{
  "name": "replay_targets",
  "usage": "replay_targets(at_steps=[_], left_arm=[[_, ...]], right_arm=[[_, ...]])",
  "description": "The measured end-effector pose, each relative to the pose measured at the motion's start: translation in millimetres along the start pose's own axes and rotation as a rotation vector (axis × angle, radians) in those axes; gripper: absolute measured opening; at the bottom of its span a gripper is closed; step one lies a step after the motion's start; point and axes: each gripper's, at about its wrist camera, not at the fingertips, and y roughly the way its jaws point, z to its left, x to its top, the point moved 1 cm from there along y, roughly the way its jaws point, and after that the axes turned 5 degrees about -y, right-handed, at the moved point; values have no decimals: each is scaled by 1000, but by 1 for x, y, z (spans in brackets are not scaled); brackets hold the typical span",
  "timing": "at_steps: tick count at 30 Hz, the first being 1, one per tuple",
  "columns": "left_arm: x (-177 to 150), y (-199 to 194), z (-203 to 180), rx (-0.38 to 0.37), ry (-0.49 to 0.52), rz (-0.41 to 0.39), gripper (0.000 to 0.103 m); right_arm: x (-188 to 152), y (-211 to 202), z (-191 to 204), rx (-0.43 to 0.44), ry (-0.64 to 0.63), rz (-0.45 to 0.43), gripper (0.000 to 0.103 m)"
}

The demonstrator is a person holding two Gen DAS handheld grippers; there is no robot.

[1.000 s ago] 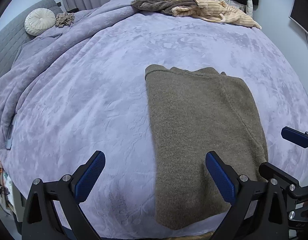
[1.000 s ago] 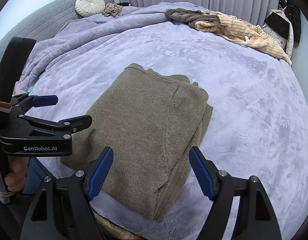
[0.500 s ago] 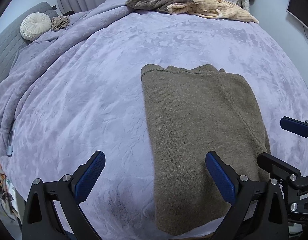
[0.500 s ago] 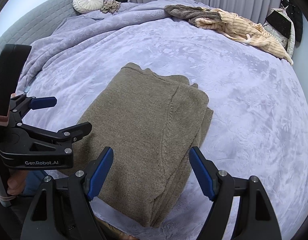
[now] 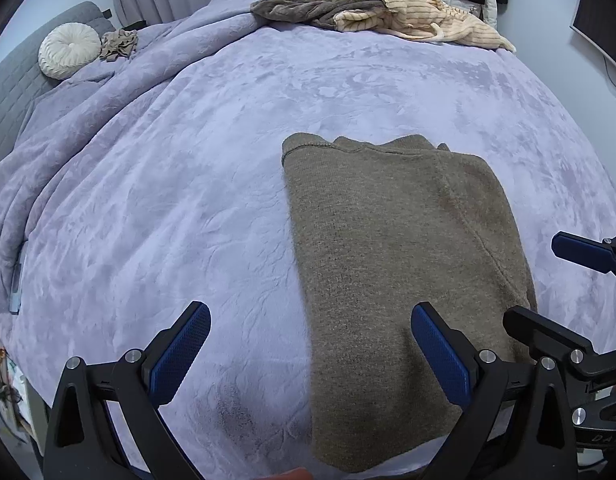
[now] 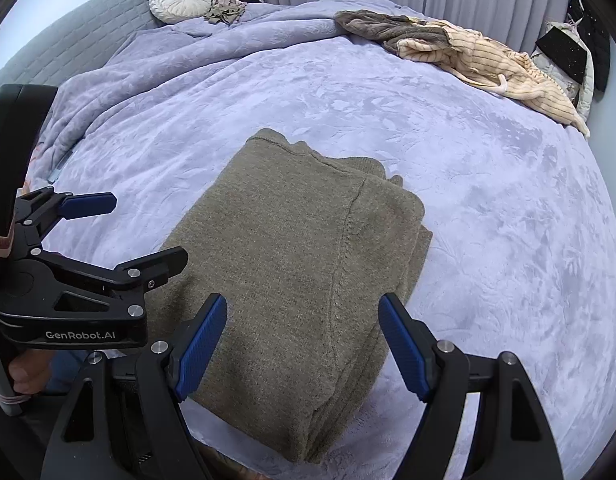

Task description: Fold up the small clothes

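Observation:
An olive-brown knit sweater (image 5: 403, 264) (image 6: 300, 264) lies folded into a long rectangle on the lilac bedspread (image 5: 196, 184), its near end reaching the bed's front edge. My left gripper (image 5: 309, 350) hovers open above the sweater's near left edge, with only its right pad over the knit. Over the sweater's near end my right gripper (image 6: 302, 344) stands open, nothing pinched between its blue pads. Each gripper also shows in the other's view, the right gripper (image 5: 547, 292) at the right side and the left gripper (image 6: 120, 232) at the left side.
A heap of unfolded clothes, grey-brown and cream striped (image 5: 383, 14) (image 6: 459, 50), lies at the bed's far edge. A round white cushion (image 5: 69, 56) and a small crumpled cloth (image 5: 118, 43) rest by the grey headboard at far left. Dark garments (image 6: 575, 52) hang at far right.
Both views have shifted slightly, so the sweater sits a little lower and nearer in frame. The sweater itself has not moved and both grippers stay open.

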Motion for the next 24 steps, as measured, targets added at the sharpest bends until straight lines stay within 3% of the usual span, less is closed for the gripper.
replay_targets(at_steps=[24], left_arm=[[2, -19, 18, -60, -56, -46, 101]], right_arm=[[9, -22, 19, -52, -46, -5, 81]])
